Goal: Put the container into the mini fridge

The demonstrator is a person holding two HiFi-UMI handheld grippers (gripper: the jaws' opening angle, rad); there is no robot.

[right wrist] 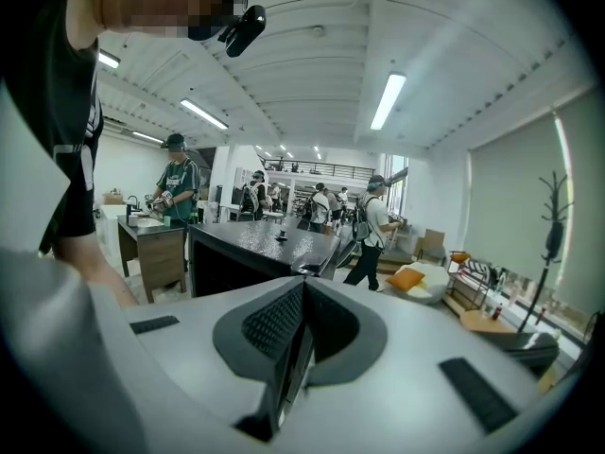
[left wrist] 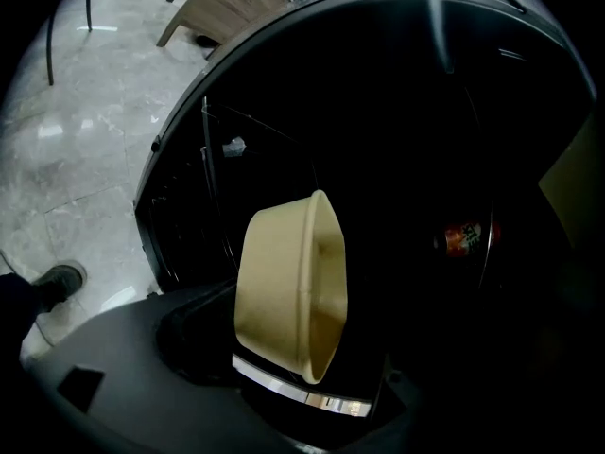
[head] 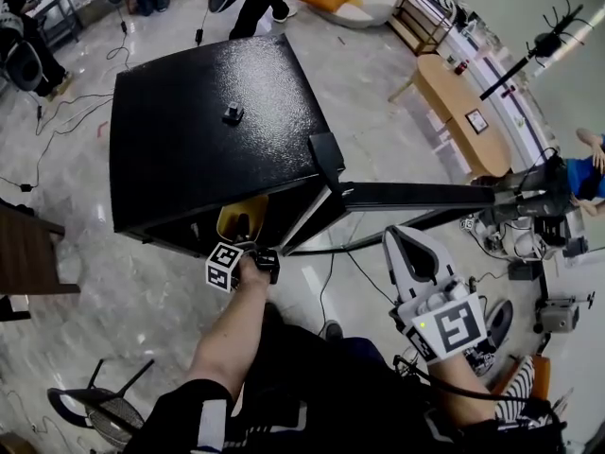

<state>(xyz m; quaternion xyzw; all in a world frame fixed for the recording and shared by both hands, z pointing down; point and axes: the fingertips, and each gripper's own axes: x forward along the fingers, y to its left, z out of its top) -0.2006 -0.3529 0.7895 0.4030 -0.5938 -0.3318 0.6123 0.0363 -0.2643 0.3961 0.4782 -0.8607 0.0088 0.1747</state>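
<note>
The tan container (head: 242,220) sat at the open front of the mini fridge (head: 203,121), just under the middle of the top's front edge, its open mouth showing from above in the head view. In the left gripper view it appeared side-on, mouth to the right, with its lower end beside a bright metal strip (left wrist: 301,397) and the dark inside of the fridge behind it. The left gripper (head: 248,250) reached in at that front edge, its jaws spread wide with the container between them. Deeper inside the fridge, well to the right of the container in that view, a red can (left wrist: 465,237) glinted. A small black knob (head: 233,113) stood near the middle of the fridge's speckled top. The door (head: 416,195) hung open from the right front corner, swung out across the pale stone floor (head: 85,282). Below the door, the right gripper (head: 408,253) was held apart from the fridge, its ribbed jaws pressed together with nothing between them. Cables (head: 66,112) trailed over the floor to the left, and a wooden table (head: 463,112) stood beyond the door.
</note>
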